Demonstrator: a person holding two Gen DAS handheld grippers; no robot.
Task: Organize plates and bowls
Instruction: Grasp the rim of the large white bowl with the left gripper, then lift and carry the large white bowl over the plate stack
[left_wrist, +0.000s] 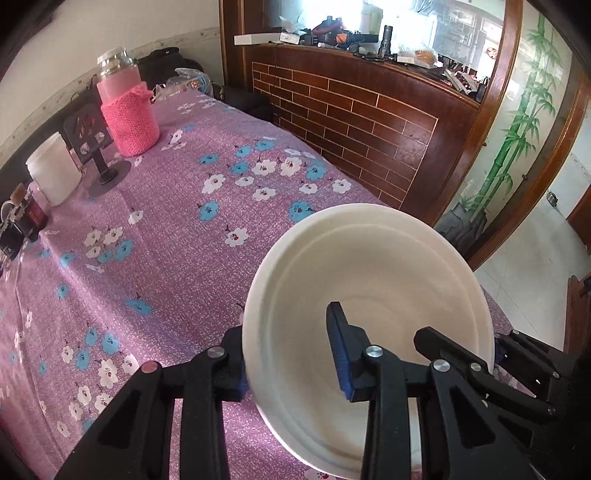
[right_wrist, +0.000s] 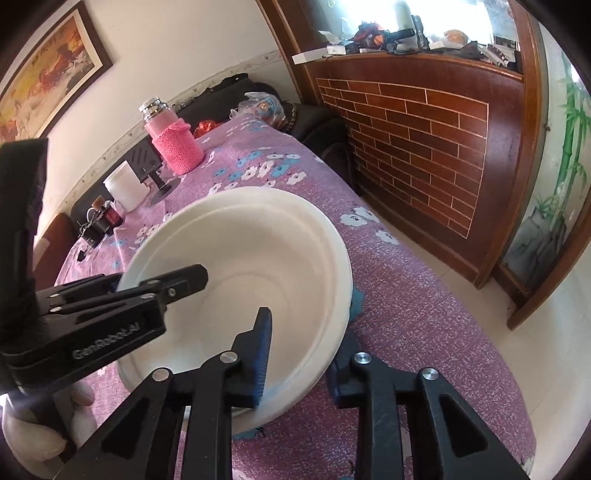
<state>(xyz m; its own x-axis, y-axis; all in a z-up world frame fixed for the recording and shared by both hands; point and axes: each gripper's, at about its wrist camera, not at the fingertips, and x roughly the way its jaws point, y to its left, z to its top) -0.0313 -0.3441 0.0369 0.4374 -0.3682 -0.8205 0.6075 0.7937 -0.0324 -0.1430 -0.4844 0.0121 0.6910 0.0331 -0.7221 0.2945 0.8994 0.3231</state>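
While both grippers are closing in on it from opposite sides, the white bowl (left_wrist: 365, 295) is sitting tilted over the purple floral tablecloth (left_wrist: 166, 240), at the near end of the table beside the brick-patterned wooden counter (left_wrist: 351, 122). The left gripper (left_wrist: 291, 354) is straddling the bowl's near rim, one blue-padded finger (left_wrist: 341, 354) sitting inside the bowl and the other finger outside its wall; the jaws are standing fairly wide, with a clear gap between the inner pad and the wall, so they are not pinching the rim. From the right wrist view, the right gripper (right_wrist: 299, 354) is straddling the rim of the bowl (right_wrist: 258, 251) on its own side in the same way, one padded finger (right_wrist: 258, 354) lying inside against the wall and the other outside; it seems to be touching the rim, though the fisheye blur is making it hard to tell whether it is truly clamping. The left gripper (right_wrist: 162, 291) is also showing in this view, reaching into the bowl from the far side. Beyond the bowl, toward the wall, a pink bottle in a knitted sleeve (left_wrist: 127, 107), a white jar (left_wrist: 55, 173) and a small dark stand (left_wrist: 96, 147) are standing together, well apart from the bowl
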